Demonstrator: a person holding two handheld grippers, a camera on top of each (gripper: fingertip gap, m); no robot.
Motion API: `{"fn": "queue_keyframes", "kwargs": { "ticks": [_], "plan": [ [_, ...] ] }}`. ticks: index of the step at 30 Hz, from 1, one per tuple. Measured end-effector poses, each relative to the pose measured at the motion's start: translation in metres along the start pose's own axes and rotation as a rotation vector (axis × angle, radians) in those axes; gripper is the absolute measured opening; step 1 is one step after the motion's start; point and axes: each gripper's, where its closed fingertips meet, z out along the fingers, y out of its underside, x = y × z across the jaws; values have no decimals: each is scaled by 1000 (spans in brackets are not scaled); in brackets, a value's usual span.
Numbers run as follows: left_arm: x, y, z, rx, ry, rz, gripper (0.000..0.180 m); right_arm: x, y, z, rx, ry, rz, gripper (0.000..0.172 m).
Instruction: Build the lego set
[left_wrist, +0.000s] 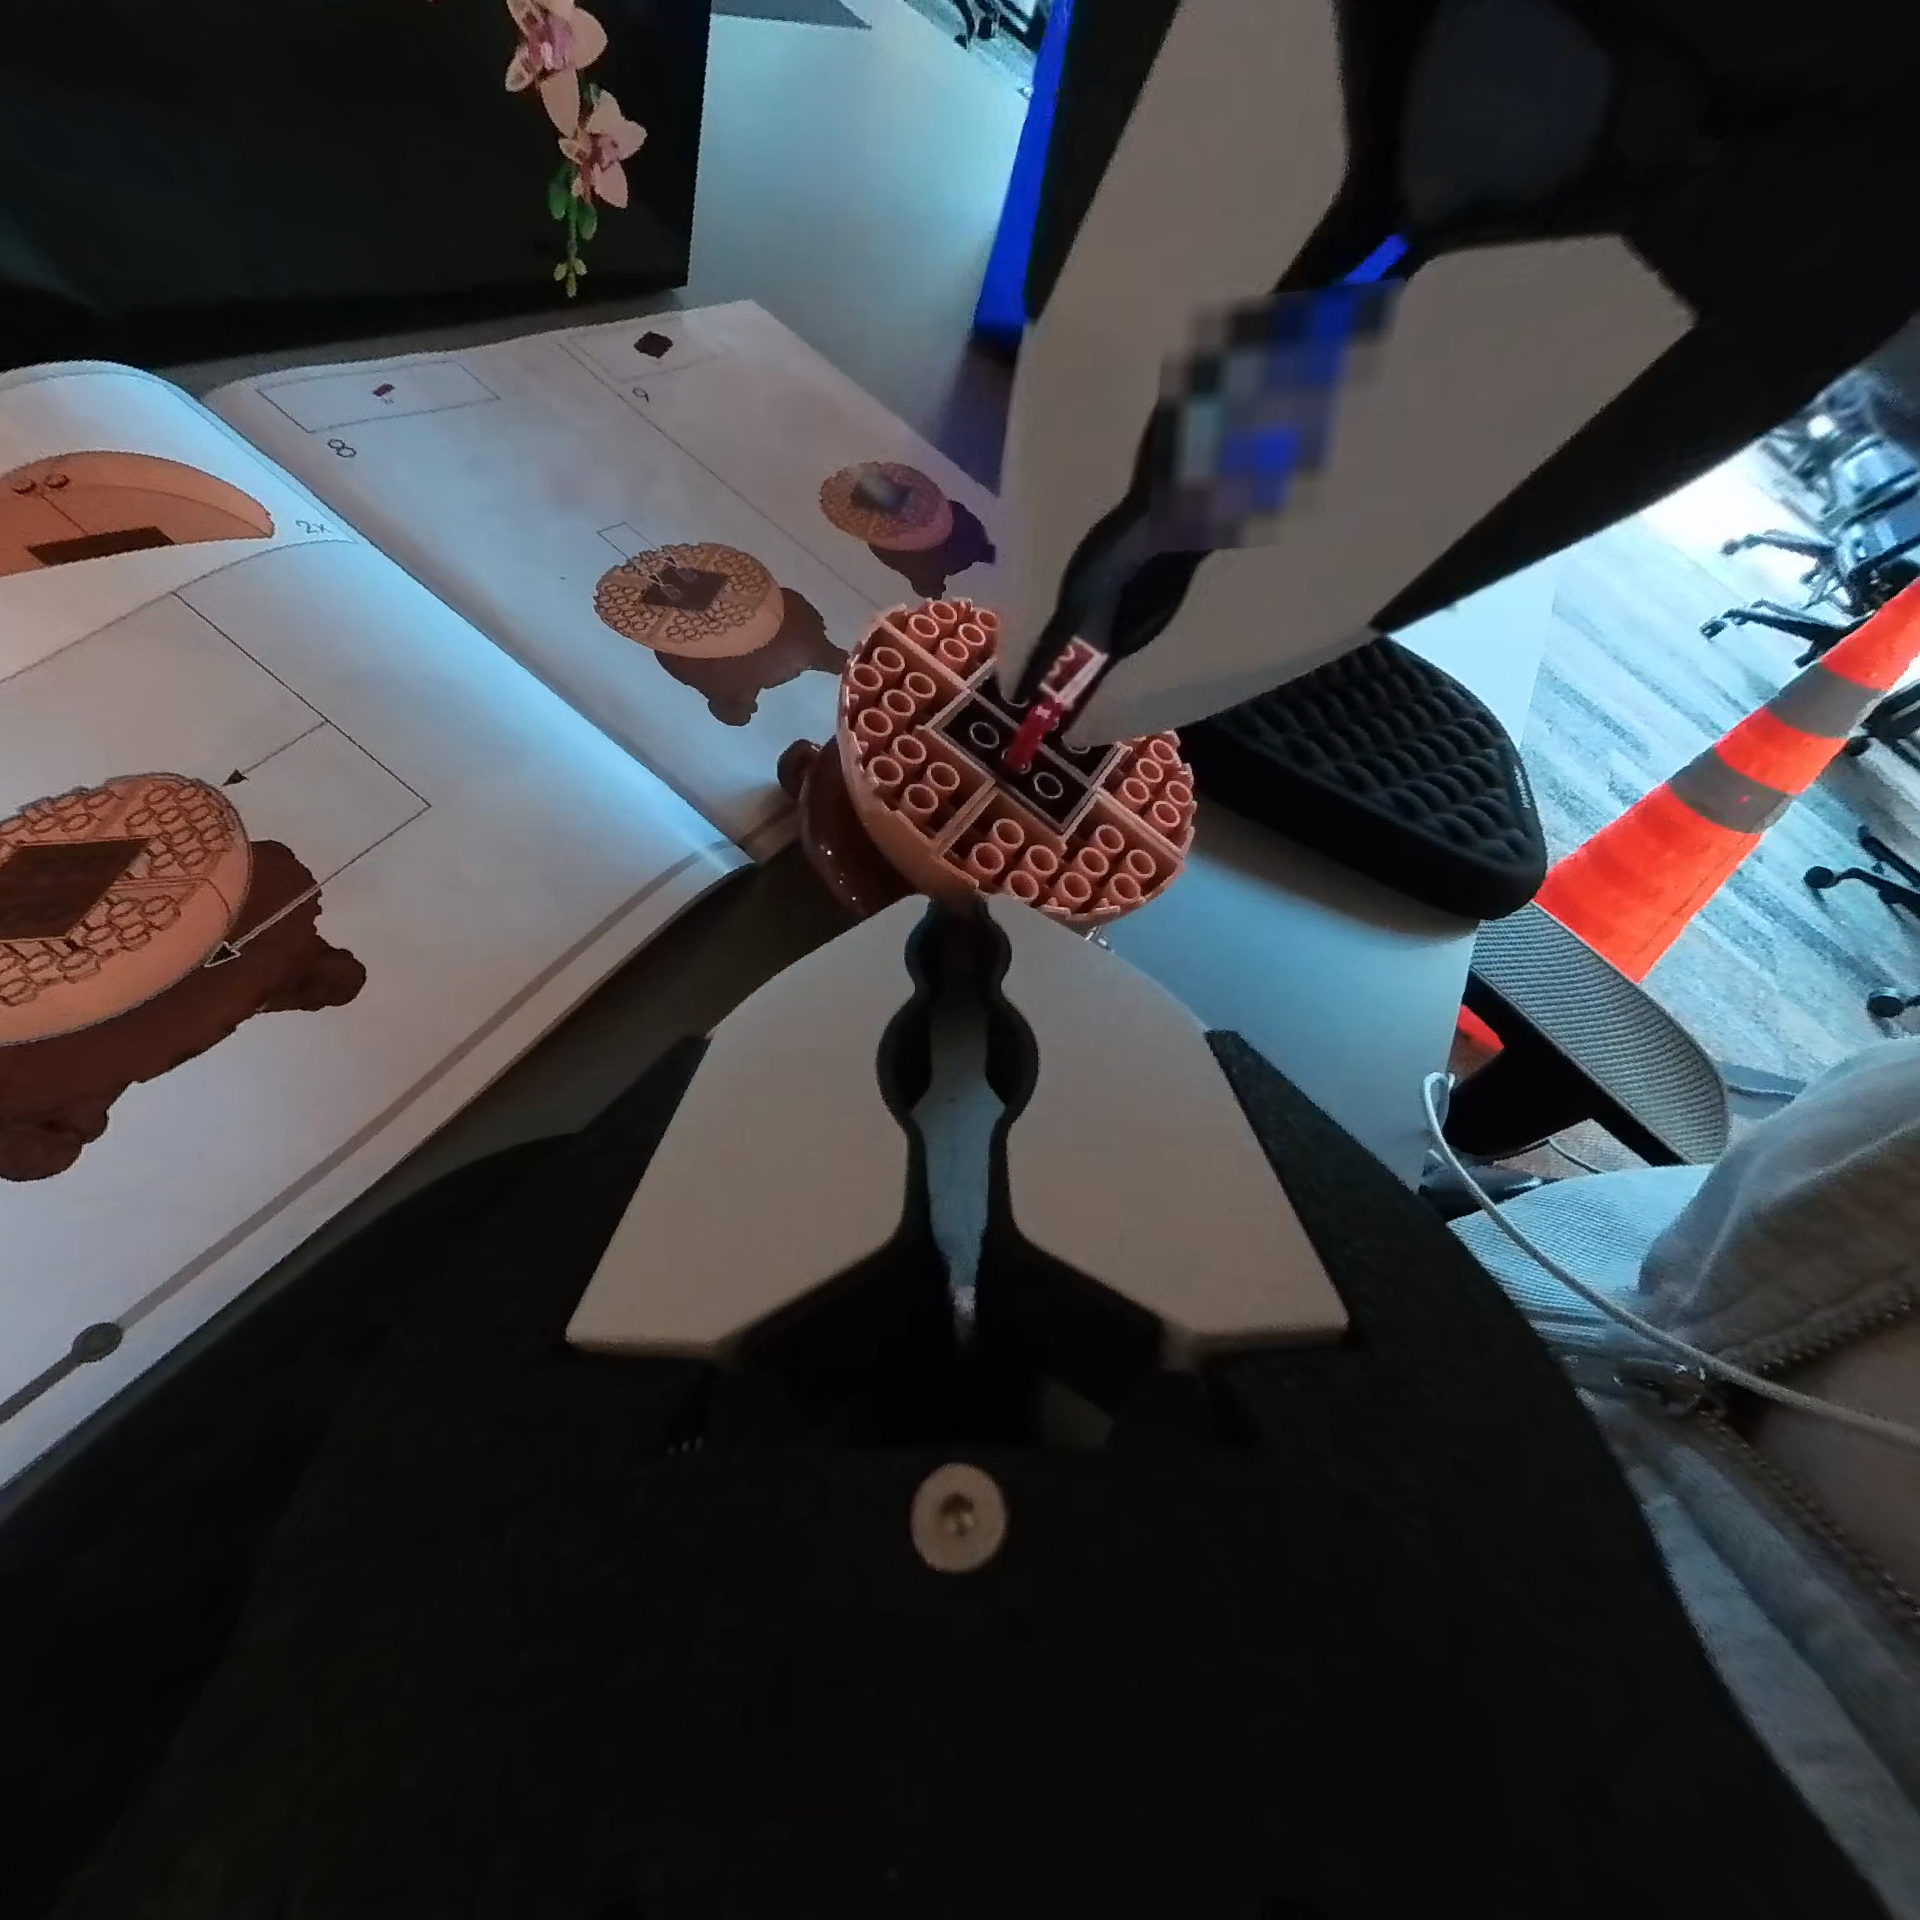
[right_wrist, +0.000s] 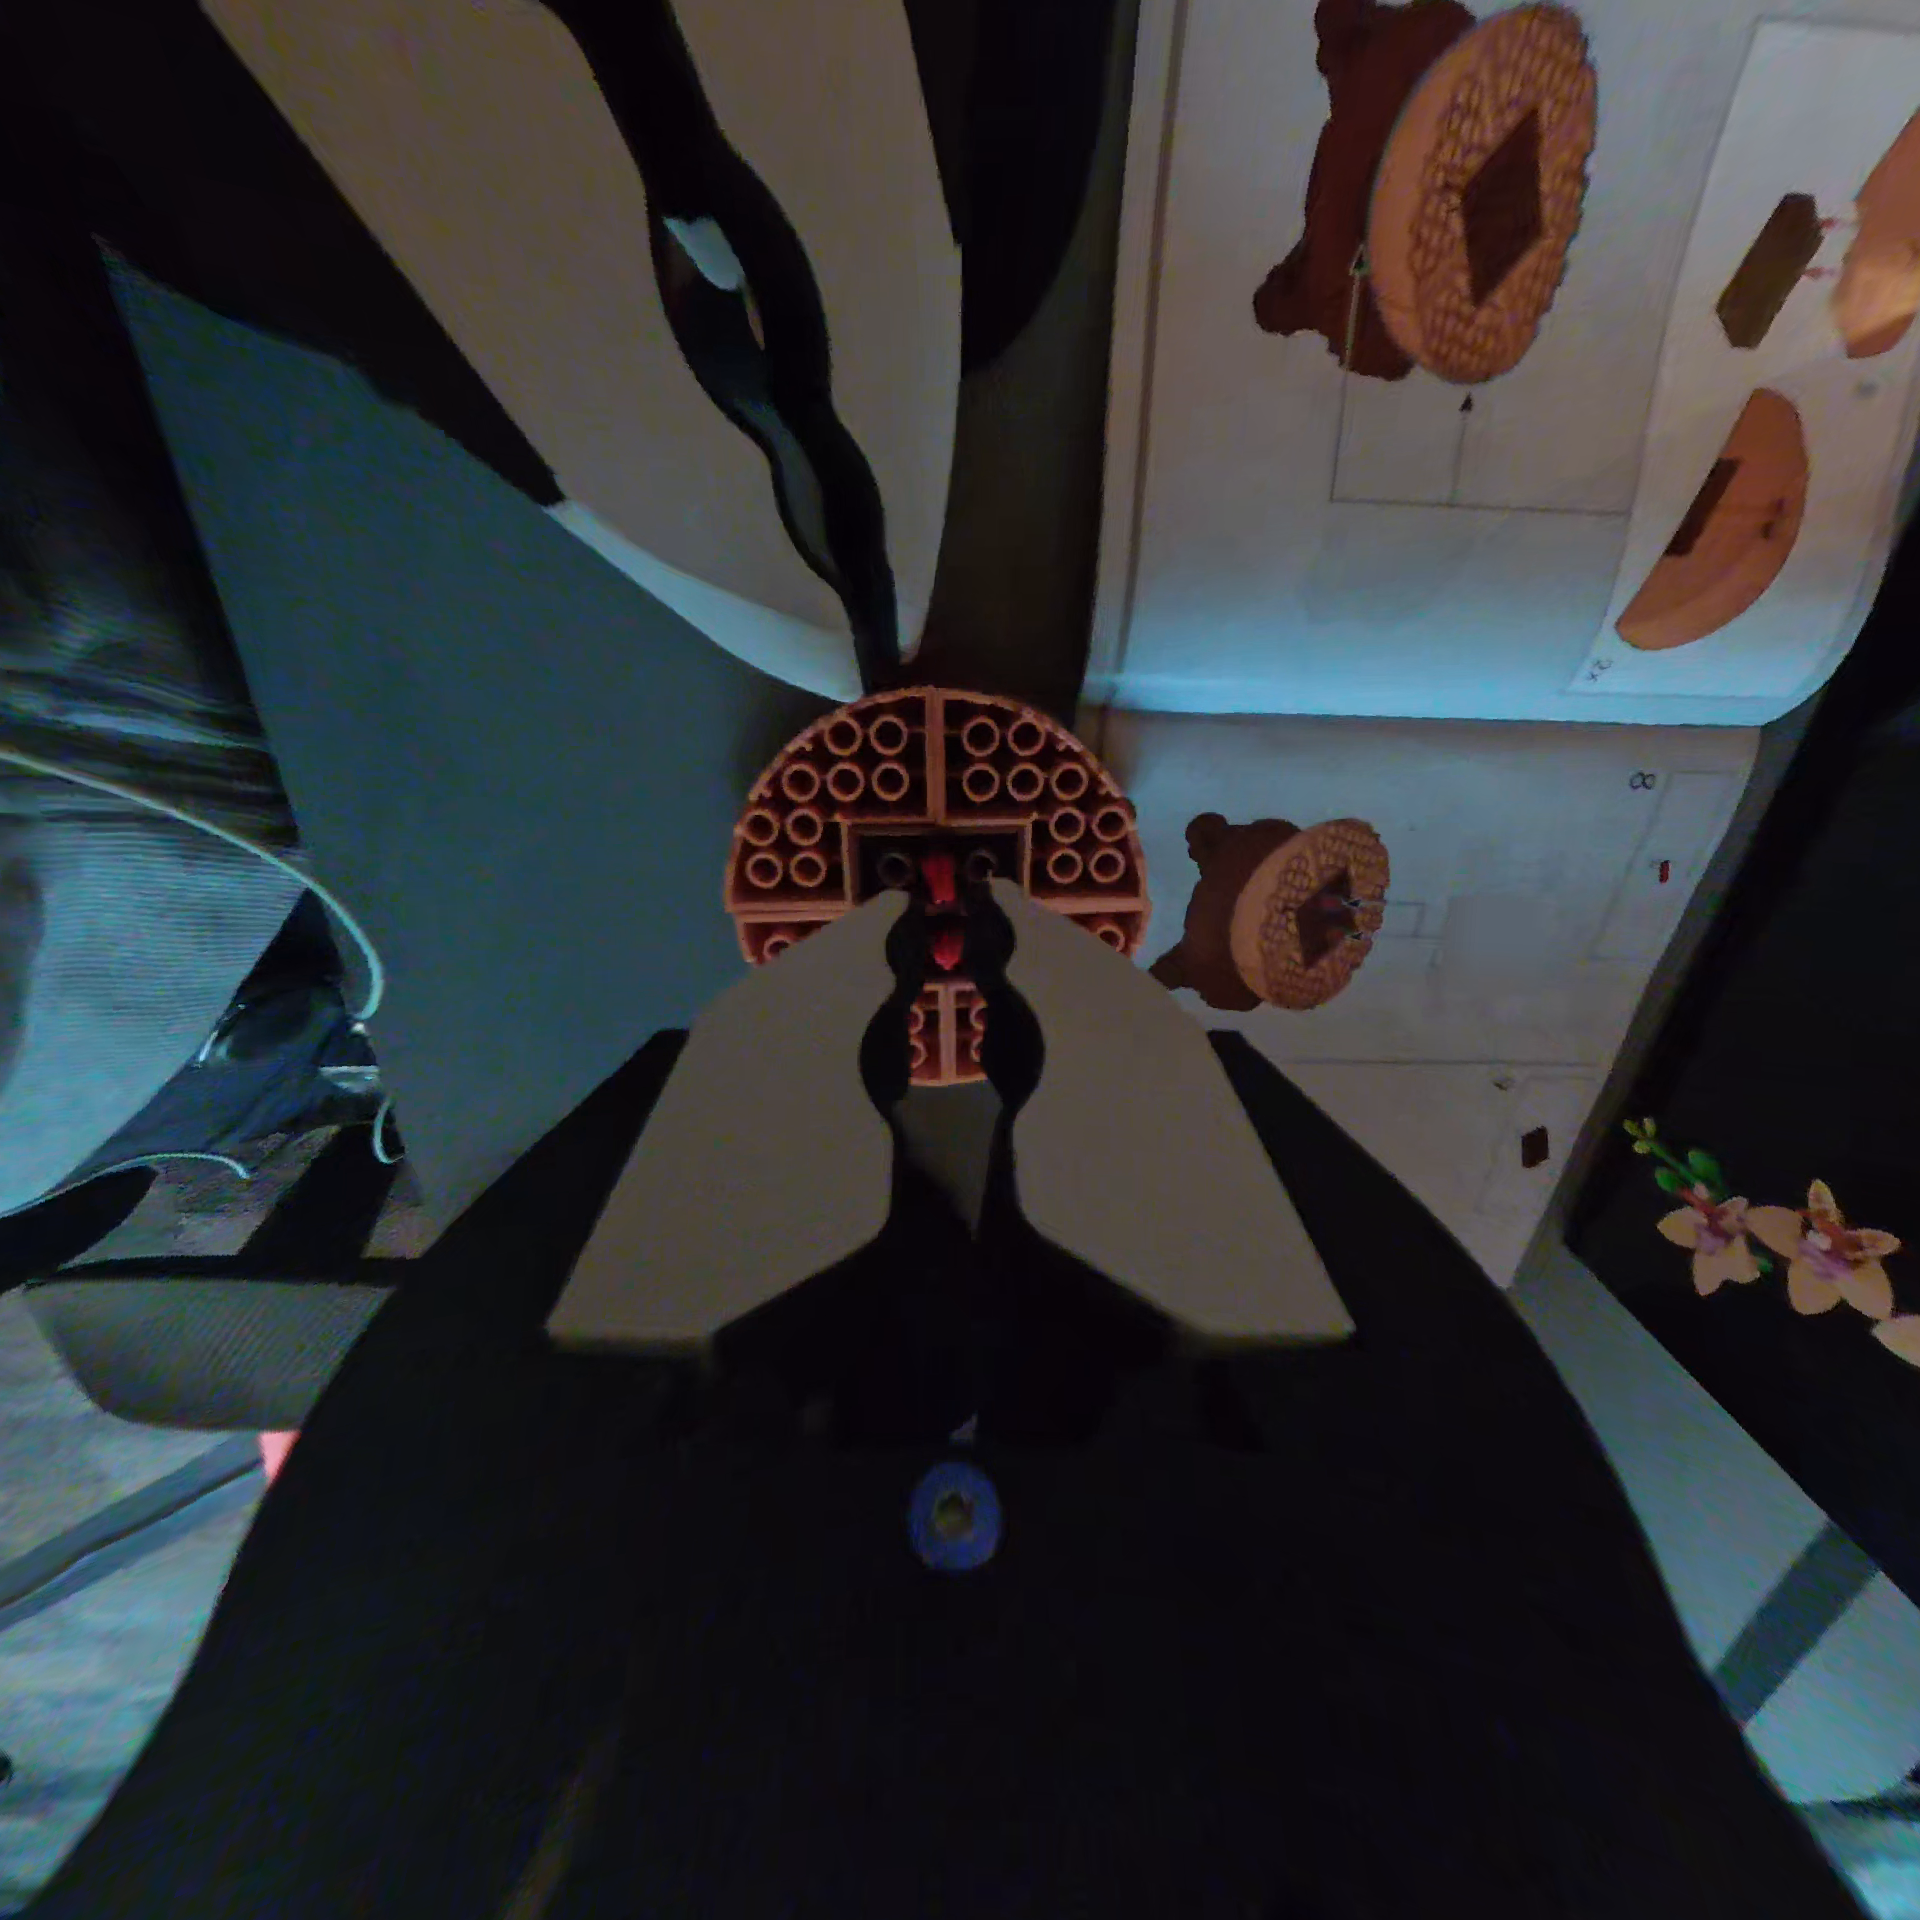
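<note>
While the left gripper (left_wrist: 956, 920) at the lower centre of the left wrist view is closed on the lower rim of a round pink brick-built disc (left_wrist: 935, 748), the disc stands in the middle of the frame, lifted above the table (left_wrist: 582, 1049), with its hollow underside of many small tubes turned toward the camera. The gripper's fingers are almost together, and the rim sits between their tips. A dark brown brick part (left_wrist: 831, 842) is attached behind the disc on its left side.

The right gripper (left_wrist: 1060, 707) comes down from the upper right of that view and is nearly closed on a small red pin-shaped brick piece (left_wrist: 1039, 740). The far end of this piece is at the black square plate (left_wrist: 1029, 774) in the centre of the disc. In the right wrist view the same red piece (right_wrist: 943, 940) shows between the right gripper's fingertips, in the centre of the frame.

An open white instruction booklet (left_wrist: 468, 665) lies on the table at the left. A black office chair seat (left_wrist: 1382, 800) and an orange traffic cone (left_wrist: 1745, 800) are at the right edge.
</note>
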Motion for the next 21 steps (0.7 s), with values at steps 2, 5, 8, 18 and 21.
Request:
{"fn": "queue_keyframes", "kwargs": {
  "ticks": [2, 5, 8, 18, 21],
  "plan": [
    [0, 0, 0, -3, -4, 1, 5, 1, -1, 0, 14, -18, 13, 5],
    [0, 1, 1, -7, -5, -2, 5, 1, -2, -2, 12, -27, 6, 6],
    [0, 0, 1, -8, -3, -2, 5, -1, -3, -1, 8, -48, -4, 3],
    [0, 1, 1, -7, 1, 0, 4, -2, -4, -1, -12, -41, -17, 0],
    [1, 1, 1, -8, 6, -4, 3, -2, -4, -1, -23, -51, -12, 0]
  ]
}}
